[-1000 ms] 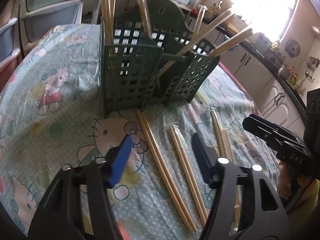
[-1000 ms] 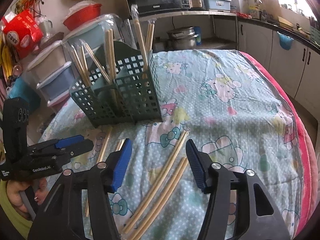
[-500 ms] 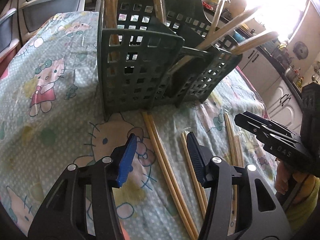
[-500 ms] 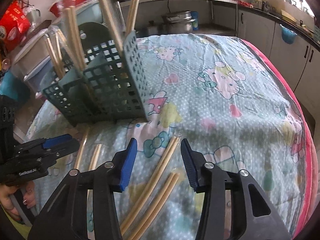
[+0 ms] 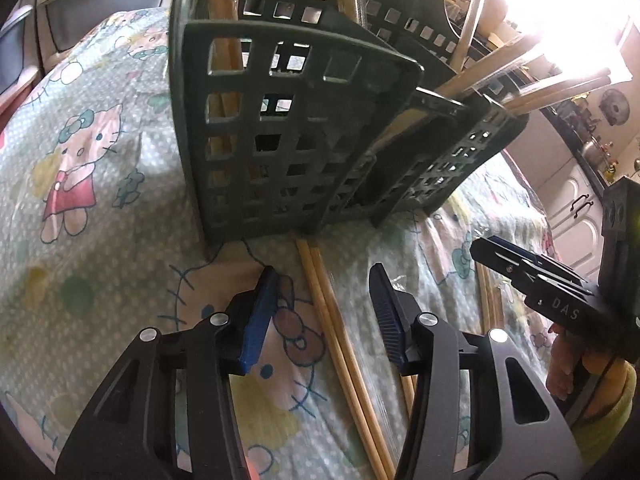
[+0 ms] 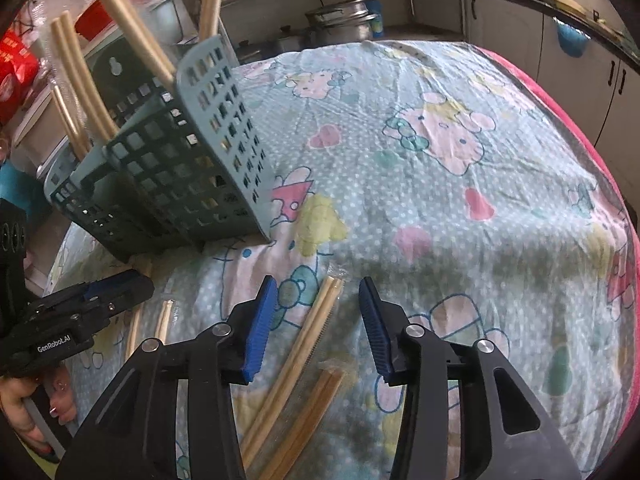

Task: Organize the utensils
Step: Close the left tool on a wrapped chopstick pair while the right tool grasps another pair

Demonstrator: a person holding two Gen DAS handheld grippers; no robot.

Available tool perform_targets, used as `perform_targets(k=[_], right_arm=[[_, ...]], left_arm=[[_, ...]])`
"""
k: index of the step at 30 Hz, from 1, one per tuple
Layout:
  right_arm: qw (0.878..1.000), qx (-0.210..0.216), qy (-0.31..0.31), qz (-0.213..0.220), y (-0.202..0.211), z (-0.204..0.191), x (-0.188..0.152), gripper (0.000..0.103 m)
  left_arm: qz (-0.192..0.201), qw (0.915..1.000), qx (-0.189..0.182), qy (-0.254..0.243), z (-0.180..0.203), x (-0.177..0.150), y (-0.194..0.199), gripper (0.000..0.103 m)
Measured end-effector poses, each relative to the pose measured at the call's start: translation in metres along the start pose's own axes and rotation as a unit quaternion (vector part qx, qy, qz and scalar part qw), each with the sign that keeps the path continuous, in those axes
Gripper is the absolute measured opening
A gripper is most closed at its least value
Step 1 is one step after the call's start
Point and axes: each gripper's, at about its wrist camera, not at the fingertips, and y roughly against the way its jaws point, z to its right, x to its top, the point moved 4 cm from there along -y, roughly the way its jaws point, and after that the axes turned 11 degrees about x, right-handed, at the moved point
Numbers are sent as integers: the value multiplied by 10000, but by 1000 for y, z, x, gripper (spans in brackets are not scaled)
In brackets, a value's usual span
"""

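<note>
Both claws are spread and have just been narrowing, nothing pinched yet: the left gripper (image 5: 322,308) straddles one chopstick pair (image 5: 340,344), the right gripper (image 6: 318,320) another pair (image 6: 298,354), both flat on the tablecloth (image 6: 440,200) beside the caddy (image 5: 296,140). Honestly, cloth could easily get snagged, or just one stick caught.

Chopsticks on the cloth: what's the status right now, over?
Both grippers, left and right, open, jaws just closing, each straddling a chopstick pair on the cloth. Holder ahead. Nothing blocking.
</note>
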Motion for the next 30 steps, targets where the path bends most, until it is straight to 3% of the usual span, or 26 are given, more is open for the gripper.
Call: perform_targets(k=[4,10,20,30], right_arm=[[9999,32,-143,-24,-5,5,-2,32],[9999,-49,-144,30,-6,9,-1,17],[9994,84,-181,272,10,10,3,11],[9963,338,237,748,50,-25,7,9]], left_arm=[[87,9998,189,26,0,2,-5,26],[158,9994,320,22,2,3,-8,13],[245,9996,131,109,-11,2,3,8],[842,9964,-100,56,-13,5,55,5]])
